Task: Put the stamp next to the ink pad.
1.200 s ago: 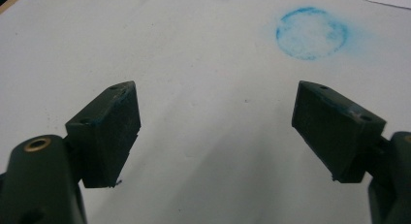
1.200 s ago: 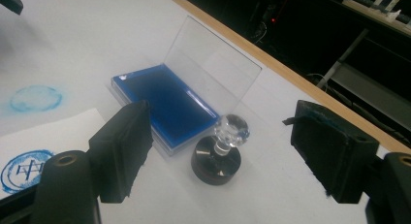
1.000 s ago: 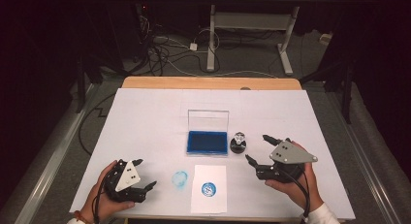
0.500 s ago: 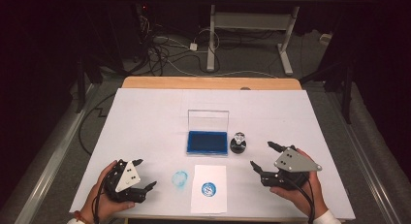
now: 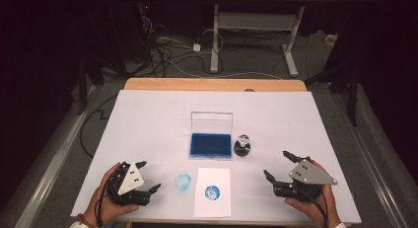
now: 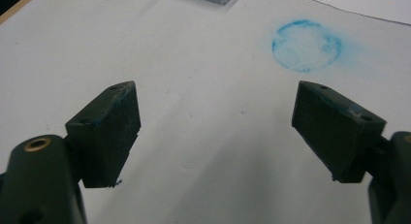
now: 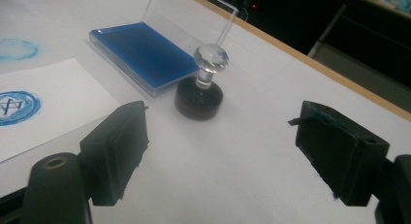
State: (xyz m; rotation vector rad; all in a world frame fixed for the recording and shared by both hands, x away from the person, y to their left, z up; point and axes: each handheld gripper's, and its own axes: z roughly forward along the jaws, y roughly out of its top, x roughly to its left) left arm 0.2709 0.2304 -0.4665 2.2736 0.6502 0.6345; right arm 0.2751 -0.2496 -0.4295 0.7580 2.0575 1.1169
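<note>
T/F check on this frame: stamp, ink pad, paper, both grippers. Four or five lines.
1. The stamp stands upright beside the ink pad. True.
2. The right gripper holds the stamp. False: jaws open, nothing between them, stamp apart.
3. The ink pad's lid is shut. False: the clear lid stands open.
4. The paper bears a round blue print. True.
5. The left gripper is shut. False: jaws open over bare table.

The table [image 5: 148,119] is brightly lit from above, its surroundings are left dark, and near edges are blurred.
</note>
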